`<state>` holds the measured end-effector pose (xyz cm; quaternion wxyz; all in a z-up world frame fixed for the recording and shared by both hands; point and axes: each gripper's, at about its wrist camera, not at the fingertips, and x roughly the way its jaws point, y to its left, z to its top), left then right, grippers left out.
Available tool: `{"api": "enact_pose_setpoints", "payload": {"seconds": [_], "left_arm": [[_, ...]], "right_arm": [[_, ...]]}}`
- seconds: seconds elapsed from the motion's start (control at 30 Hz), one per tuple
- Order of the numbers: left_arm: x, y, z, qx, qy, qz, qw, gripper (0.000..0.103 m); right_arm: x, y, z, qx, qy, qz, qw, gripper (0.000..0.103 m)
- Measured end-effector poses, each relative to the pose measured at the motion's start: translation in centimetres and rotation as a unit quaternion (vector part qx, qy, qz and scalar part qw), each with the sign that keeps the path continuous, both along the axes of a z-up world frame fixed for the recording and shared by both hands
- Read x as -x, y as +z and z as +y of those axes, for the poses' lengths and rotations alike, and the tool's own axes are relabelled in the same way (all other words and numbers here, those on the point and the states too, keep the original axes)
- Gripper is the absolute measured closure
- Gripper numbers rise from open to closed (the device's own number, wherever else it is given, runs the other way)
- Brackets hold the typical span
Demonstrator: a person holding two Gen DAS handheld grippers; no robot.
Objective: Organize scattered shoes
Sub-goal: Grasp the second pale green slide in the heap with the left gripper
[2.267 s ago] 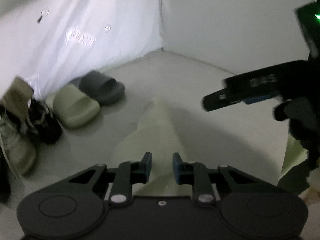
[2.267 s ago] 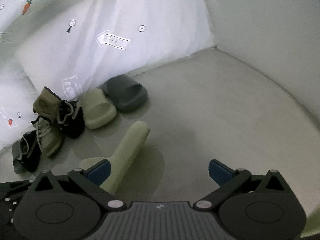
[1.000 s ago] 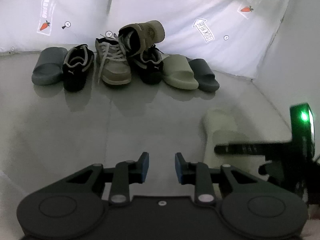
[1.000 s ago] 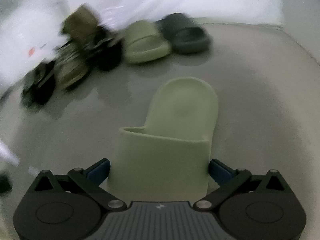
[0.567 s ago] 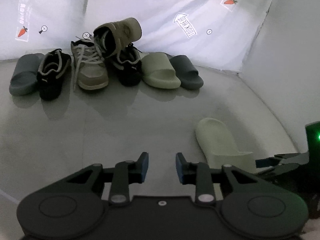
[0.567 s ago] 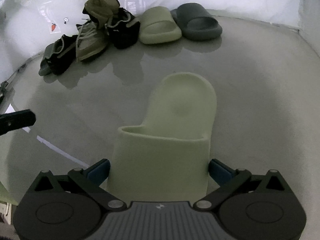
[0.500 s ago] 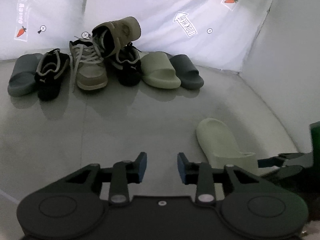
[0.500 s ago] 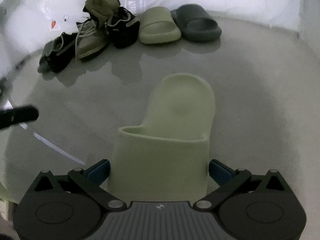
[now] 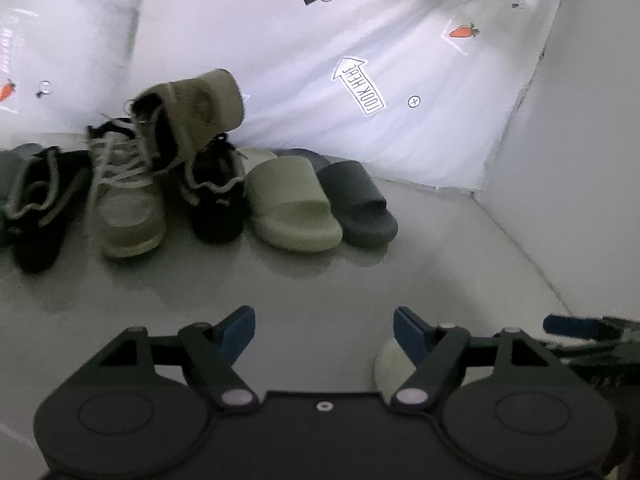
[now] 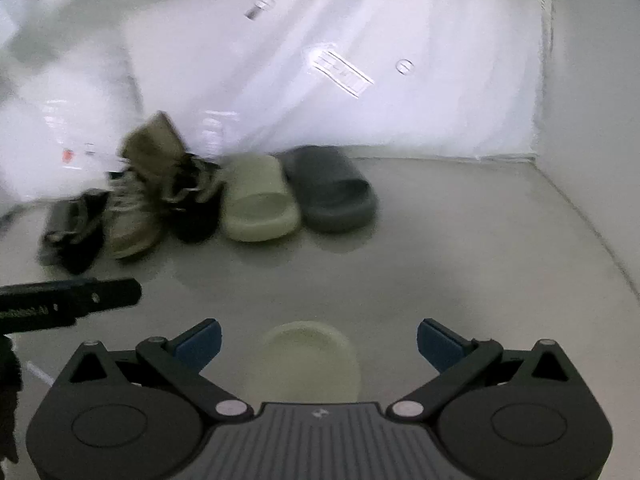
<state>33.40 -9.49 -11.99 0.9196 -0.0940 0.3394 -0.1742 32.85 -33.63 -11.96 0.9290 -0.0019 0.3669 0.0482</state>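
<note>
Lying alone on floor (image 10: 460, 264), pale green slide (image 10: 308, 360) sits between spread fingers of right tool (image 10: 318, 340), jaws wide, gripping nothing. Left tool (image 9: 324, 330) also wide, empty, slide toe just beside its right finger. Matching green slide (image 9: 290, 204) rests in row by wall with grey slide (image 9: 356, 200), black sneakers (image 9: 214, 196), tan sneakers (image 9: 128, 196), one tan shoe tipped atop others. Likely stray belongs beside its mate. Printed white sheet (image 9: 360, 60) backs corner.
</note>
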Motion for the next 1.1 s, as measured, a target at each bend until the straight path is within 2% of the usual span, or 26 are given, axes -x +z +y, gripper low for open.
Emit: {"api": "enact_pose_setpoints", "payload": {"seconds": [0.17,0.27,0.3,0.37,0.43,0.47,0.5,0.63,0.77,0.93,1.0,1.1], "left_arm": [[-6.0,-0.9,-2.1,-0.005,-0.002,-0.014,0.9999,0.026],[-10.2,-1.9,-2.5,0.051,0.022,0.007,0.9984,0.026],[-11.8,-2.6,-2.4,0.093,0.035,0.015,0.9949,0.027],[-13.6,-3.5,-2.1,0.153,0.057,0.026,0.9862,0.029],[-15.8,-5.3,-1.3,0.254,0.097,0.044,0.9614,0.029],[-16.5,-6.1,-1.1,0.278,0.113,0.048,0.9526,0.029],[-17.0,-6.6,-1.0,0.288,0.125,0.049,0.9481,0.03],[-18.2,-8.3,-0.9,0.307,0.152,0.04,0.9388,0.03],[-17.8,-8.7,-1.5,0.296,0.157,0.025,0.9417,0.029],[-17.4,-8.7,-2.2,0.229,0.129,0.031,0.9644,0.03],[-17.2,-8.7,-2.5,0.202,0.117,0.033,0.9719,0.035],[-17.0,-8.7,-3.0,0.16,0.099,0.037,0.9814,0.036]], "right_arm": [[-3.5,-0.9,-0.8,-0.017,-0.01,-0.002,1.0,0.0],[-7.1,-1.7,-2.0,-0.07,-0.035,0.009,0.997,0.0],[-7.8,-2.0,-2.2,-0.082,-0.038,0.012,0.996,0.0],[-9.4,-2.9,-2.4,-0.096,-0.041,0.017,0.994,0.0],[-10.4,-3.8,-2.3,-0.098,-0.043,0.03,0.994,0.0],[-10.7,-4.3,-2.2,-0.099,-0.044,0.037,0.993,0.0],[-11.1,-4.8,-2.1,-0.1,-0.045,0.044,0.993,0.0],[-12.5,-6.8,-1.8,-0.107,-0.046,0.07,0.991,0.0],[-13.0,-7.6,-1.7,-0.108,-0.044,0.081,0.99,0.0],[-13.0,-7.7,-1.7,-0.115,-0.047,0.087,0.989,0.0],[-12.8,-7.6,-1.7,-0.115,-0.049,0.086,0.989,0.0],[-12.8,-7.4,-1.8,-0.115,-0.055,0.085,0.988,0.0]]}}
